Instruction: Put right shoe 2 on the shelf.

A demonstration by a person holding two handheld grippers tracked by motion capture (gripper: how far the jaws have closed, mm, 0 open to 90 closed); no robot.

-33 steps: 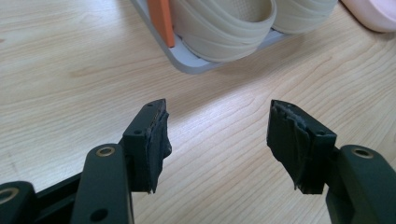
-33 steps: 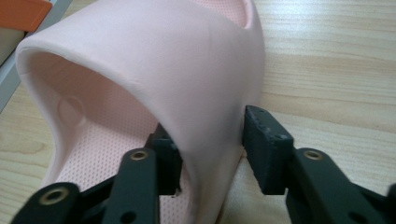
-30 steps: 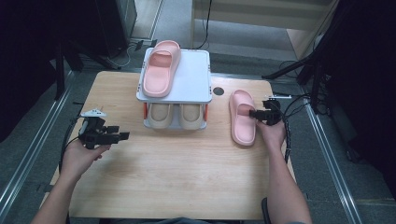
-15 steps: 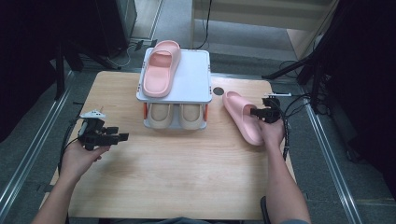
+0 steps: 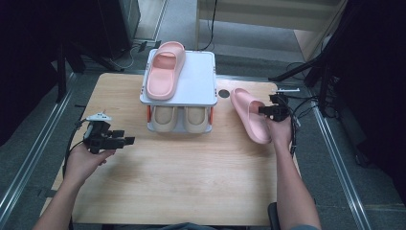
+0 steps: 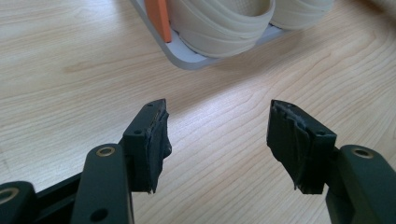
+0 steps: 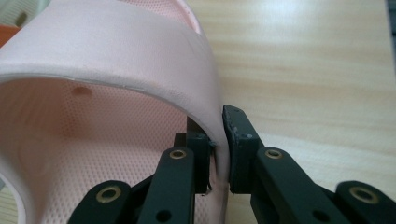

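Observation:
My right gripper (image 5: 264,109) is shut on the strap edge of a pink slipper (image 5: 249,115), which tilts up off the table at the right. In the right gripper view the strap (image 7: 140,51) is pinched between the two pads (image 7: 236,140); the jaws have just been closing on it. A matching pink slipper (image 5: 164,70) lies on the top shelf of a small white rack (image 5: 198,84). Two beige slippers (image 5: 183,118) sit on its lower shelf. My left gripper (image 5: 125,136) hovers open over the table's left side, with nothing between its pads (image 6: 154,140).
The wooden table (image 5: 182,177) has a round cable hole (image 5: 223,93) beside the rack. Cables (image 5: 306,103) trail off the right edge. Metal rails (image 5: 28,158) run along both sides on the floor.
The right gripper closed on the pink slipper's strap and lifted it, so the slipper now tilts off the table. The left gripper stayed where it was.

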